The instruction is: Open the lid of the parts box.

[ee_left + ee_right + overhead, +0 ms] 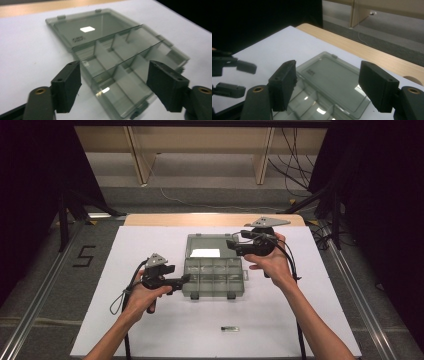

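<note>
Both grippers, left gripper (186, 278) and right gripper (229, 243), hang released beside the open compartment box (213, 275): light, rigid, slick plastic; best pinched at a side wall.

A lab or test room set up for recording is shown. A flat white board (165, 335) is laid over a pale wooden table (210, 219). Dark black curtains (30, 195) are hung at both sides. Long metal rails (35, 305) are fixed along the grey carpet floor (60, 285), where a black taped number five (84, 256) is stuck. Loose black cables (295, 165) are seen by plain wooden legs (263, 160) at the back
</note>
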The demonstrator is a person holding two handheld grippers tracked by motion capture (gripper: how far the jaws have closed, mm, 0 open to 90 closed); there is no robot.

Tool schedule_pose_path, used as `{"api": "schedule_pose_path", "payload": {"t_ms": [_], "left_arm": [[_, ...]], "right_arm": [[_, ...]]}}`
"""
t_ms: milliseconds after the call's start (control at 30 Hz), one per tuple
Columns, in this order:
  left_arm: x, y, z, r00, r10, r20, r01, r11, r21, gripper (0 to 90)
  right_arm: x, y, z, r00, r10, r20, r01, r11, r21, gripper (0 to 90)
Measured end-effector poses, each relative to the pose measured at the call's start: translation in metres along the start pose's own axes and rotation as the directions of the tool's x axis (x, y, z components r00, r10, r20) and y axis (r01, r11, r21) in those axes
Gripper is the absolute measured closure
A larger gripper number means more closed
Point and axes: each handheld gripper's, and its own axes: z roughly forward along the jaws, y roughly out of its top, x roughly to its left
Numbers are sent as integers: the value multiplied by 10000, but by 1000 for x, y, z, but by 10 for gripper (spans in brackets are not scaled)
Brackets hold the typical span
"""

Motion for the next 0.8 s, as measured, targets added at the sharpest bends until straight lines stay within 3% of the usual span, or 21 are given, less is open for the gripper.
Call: {"api": "schedule_pose_path", "payload": {"t_ms": [100, 133, 167, 333, 367, 500, 533, 667, 700, 800], "left_arm": [[-10, -3, -8, 9990, 313, 312, -300, 9988, -395, 233], [-10, -3, -8, 9990, 313, 312, -300, 9988, -395, 228], [-15, -4, -11, 9978, 561, 359, -539, 9968, -585, 220], [-22, -6, -16, 9968, 647, 473, -608, 9950, -790, 198], [-24, -6, -17, 9968, 643, 467, -602, 9946, -844, 194], [-28, -9, -21, 9946, 878, 551, -830, 9930, -846, 177], [-29, -9, -23, 9944, 932, 501, -884, 9920, -906, 173], [-29, -9, -28, 9954, 870, 400, -822, 9907, -1089, 161], [-29, -10, -29, 9952, 885, 416, -834, 9902, -1122, 161], [-29, -13, -33, 9952, 937, 292, -898, 9894, -1145, 161]], "right_arm": [[13, -3, -9, 9979, -386, -514, 387, 9993, 1, 313], [13, -3, -9, 9979, -386, -514, 387, 9993, 1, 313], [19, -3, -14, 9960, -658, -596, 661, 9978, 34, 312], [31, -9, -17, 9893, -1069, -994, 1104, 9934, 304, 285], [37, -12, -19, 9838, -1334, -1196, 1402, 9888, 508, 284], [45, -16, -21, 9768, -1722, -1273, 1834, 9796, 819, 256], [50, -20, -21, 9705, -1842, -1553, 2019, 9736, 1066, 246], [56, -24, -21, 9618, -1939, -1933, 2213, 9663, 1317, 236], [59, -27, -20, 9551, -2075, -2115, 2404, 9600, 1434, 234], [63, -31, -19, 9481, -2138, -2353, 2564, 9517, 1687, 227]]}}
